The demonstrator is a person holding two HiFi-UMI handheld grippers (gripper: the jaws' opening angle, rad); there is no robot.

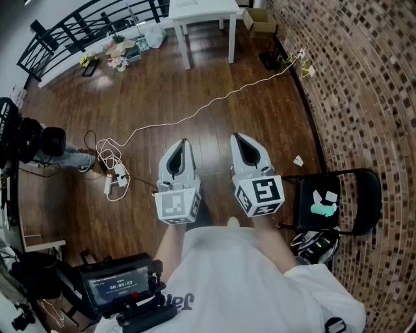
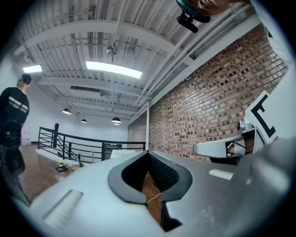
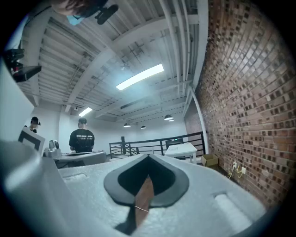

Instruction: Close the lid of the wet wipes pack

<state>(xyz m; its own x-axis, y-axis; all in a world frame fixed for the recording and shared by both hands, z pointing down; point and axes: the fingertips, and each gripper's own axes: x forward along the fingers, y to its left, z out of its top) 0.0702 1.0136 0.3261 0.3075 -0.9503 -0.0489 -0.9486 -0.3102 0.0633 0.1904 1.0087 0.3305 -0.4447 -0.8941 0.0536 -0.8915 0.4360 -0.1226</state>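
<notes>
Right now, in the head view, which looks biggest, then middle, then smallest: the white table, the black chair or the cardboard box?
1. Chair: looks biggest, but it is also nearest the camera, so that may be why.
2. Table: middle, and the picture's top edge cuts part of it off.
3. Box: smallest.

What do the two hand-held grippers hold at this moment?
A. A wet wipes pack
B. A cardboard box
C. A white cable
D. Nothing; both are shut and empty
D: the jaws of the left hand-held gripper and of the right hand-held gripper meet at their tips, and only the wooden floor shows through the gap behind the tips.
</notes>
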